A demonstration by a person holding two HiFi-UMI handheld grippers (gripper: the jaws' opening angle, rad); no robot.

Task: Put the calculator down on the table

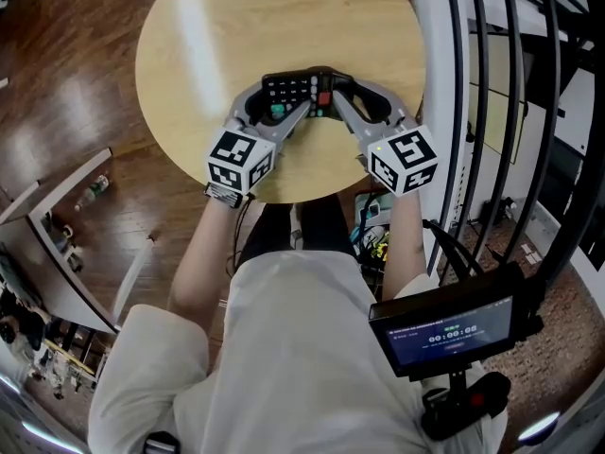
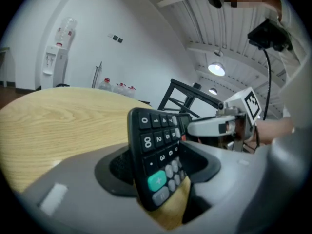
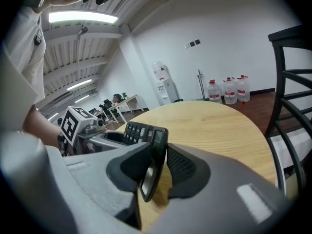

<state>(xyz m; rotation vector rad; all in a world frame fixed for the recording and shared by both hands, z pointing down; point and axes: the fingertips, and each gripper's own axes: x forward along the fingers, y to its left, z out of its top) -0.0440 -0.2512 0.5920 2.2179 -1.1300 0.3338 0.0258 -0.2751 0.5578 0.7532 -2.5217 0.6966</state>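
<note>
A black calculator (image 1: 298, 93) with a green key is above the near part of the round wooden table (image 1: 236, 26), held up on edge between both grippers. My left gripper (image 1: 284, 100) stands open around its keypad end: in the left gripper view the calculator (image 2: 156, 155) leans with its back on the left pad, and a gap shows at the right pad. My right gripper (image 1: 333, 88) is shut on the display end. In the right gripper view the calculator's thin edge (image 3: 148, 150) is pinched between the two pads, above the tabletop (image 3: 219, 126).
A black chair frame (image 1: 510, 83) and railing stand right of the table. A small screen (image 1: 444, 334) hangs by the person's right side. A water dispenser (image 3: 163, 79) and water bottles (image 3: 226, 91) stand by the far wall. Wooden floor lies to the left.
</note>
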